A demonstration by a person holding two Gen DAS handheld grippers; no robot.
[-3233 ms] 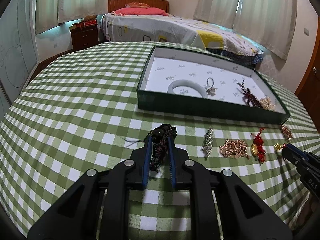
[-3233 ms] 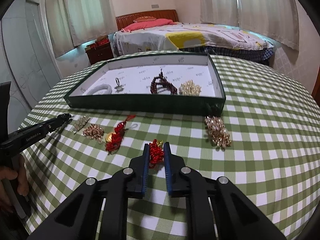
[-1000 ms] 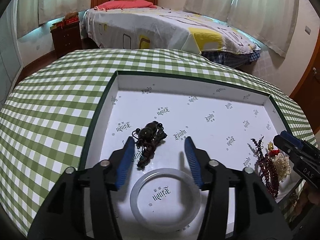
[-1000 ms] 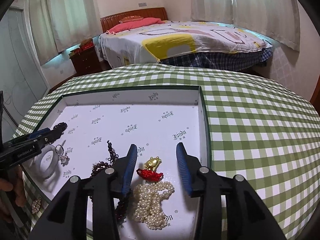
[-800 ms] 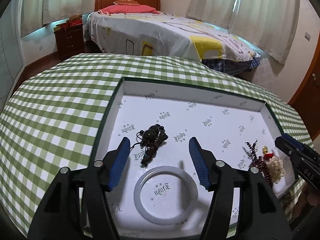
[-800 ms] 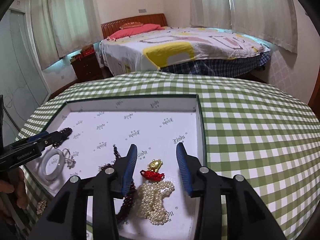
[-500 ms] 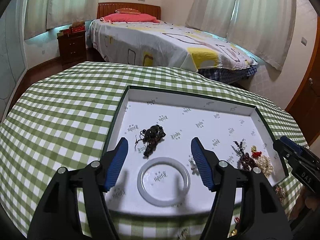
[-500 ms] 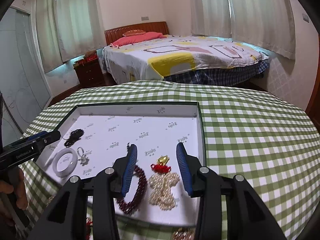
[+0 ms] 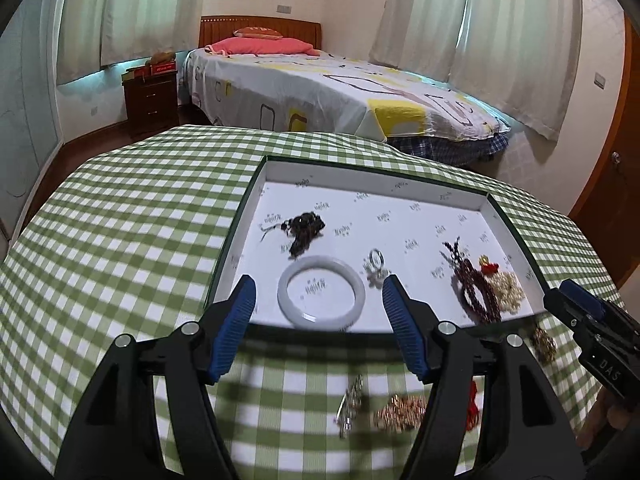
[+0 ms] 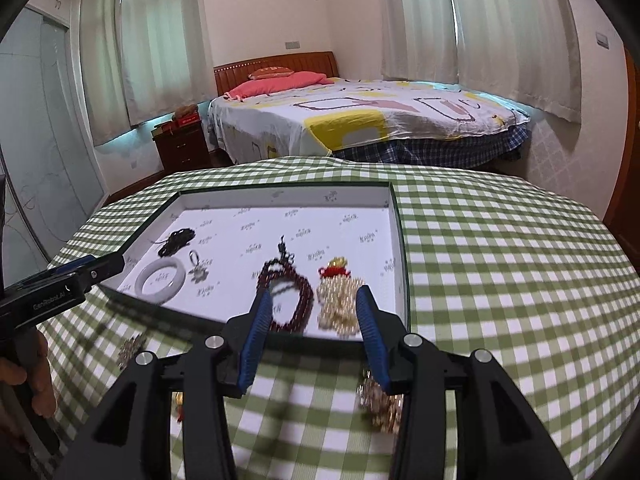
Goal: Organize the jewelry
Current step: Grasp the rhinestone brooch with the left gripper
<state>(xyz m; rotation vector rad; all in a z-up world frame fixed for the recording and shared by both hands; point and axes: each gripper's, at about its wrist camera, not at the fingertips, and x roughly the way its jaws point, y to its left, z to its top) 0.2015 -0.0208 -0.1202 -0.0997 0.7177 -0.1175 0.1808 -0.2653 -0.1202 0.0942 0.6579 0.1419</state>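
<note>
A green tray [image 9: 256, 184] with a white lining sits on the checked table. It holds a dark bead bracelet [image 9: 303, 230], a white bangle [image 9: 321, 297], a silver ring charm [image 9: 376, 265], dark red beads [image 9: 472, 284], a red-and-gold charm [image 9: 489, 267] and a pearl piece [image 9: 508, 286]. My left gripper [image 9: 319, 300] is open and empty, above the tray's near wall. My right gripper [image 10: 314, 307] is open and empty, above the near wall by the red beads [image 10: 286, 294] and pearls [image 10: 340, 300]. On the cloth lie a silver piece [image 9: 349, 406], a gold chain [image 9: 400, 412] and a gold cluster [image 10: 380, 404].
The right gripper shows at the right edge of the left wrist view [image 9: 592, 332], with a small gold piece [image 9: 542, 344] beside it. The left gripper shows at the left of the right wrist view [image 10: 64, 284]. A bed [image 10: 360, 120] and a nightstand [image 9: 150, 98] stand behind the table.
Both grippers have let go of their pieces inside the tray and pulled back and up toward me. The dark bracelet and the red-and-gold charm now lie in the tray.
</note>
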